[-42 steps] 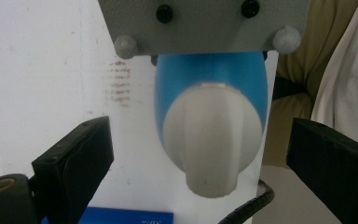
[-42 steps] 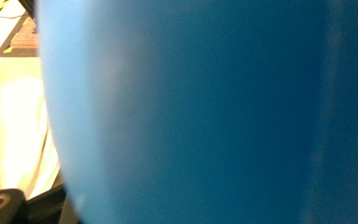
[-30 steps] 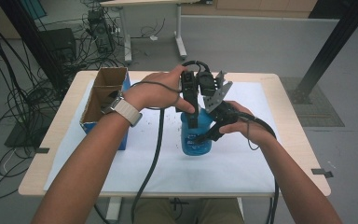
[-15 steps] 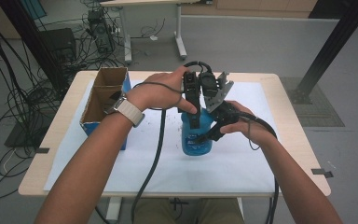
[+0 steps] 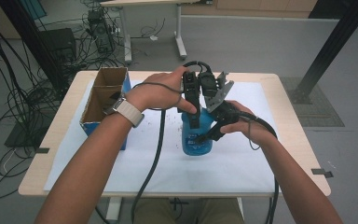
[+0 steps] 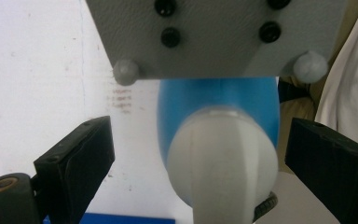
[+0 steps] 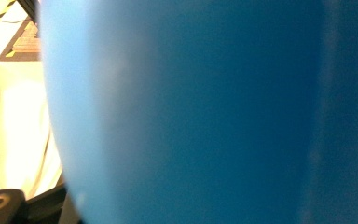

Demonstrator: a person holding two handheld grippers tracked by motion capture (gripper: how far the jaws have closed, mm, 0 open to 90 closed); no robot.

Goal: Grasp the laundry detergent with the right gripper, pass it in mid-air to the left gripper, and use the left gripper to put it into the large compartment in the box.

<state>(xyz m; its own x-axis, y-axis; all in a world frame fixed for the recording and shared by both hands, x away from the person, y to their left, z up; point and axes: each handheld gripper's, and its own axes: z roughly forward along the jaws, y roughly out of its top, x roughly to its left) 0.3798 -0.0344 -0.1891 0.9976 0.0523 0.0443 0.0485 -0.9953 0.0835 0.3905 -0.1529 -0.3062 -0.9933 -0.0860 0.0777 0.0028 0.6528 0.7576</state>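
Note:
A blue bottle (image 5: pixel 196 141) with a white cap (image 6: pixel 223 161) stands upright on the white sheet in the middle of the table. My right gripper (image 5: pixel 209 135) reaches in from the right and is shut on the bottle's body, whose blue wall (image 7: pixel 191 112) sits close against the right gripper view's camera. My left gripper (image 5: pixel 195 120) points down over the bottle's top. In the left gripper view its black jaws stand wide on either side of the cap, touching nothing, so the left gripper (image 6: pixel 203 142) is open. The right gripper's grey plate (image 6: pixel 214 37) shows just above the cap.
An open cardboard box (image 5: pixel 105 100) with blue sides stands at the table's left, close to my left forearm. The white sheet (image 5: pixel 242 163) covers most of the wooden table (image 5: pixel 289 140). Cables and another table's legs are on the floor behind.

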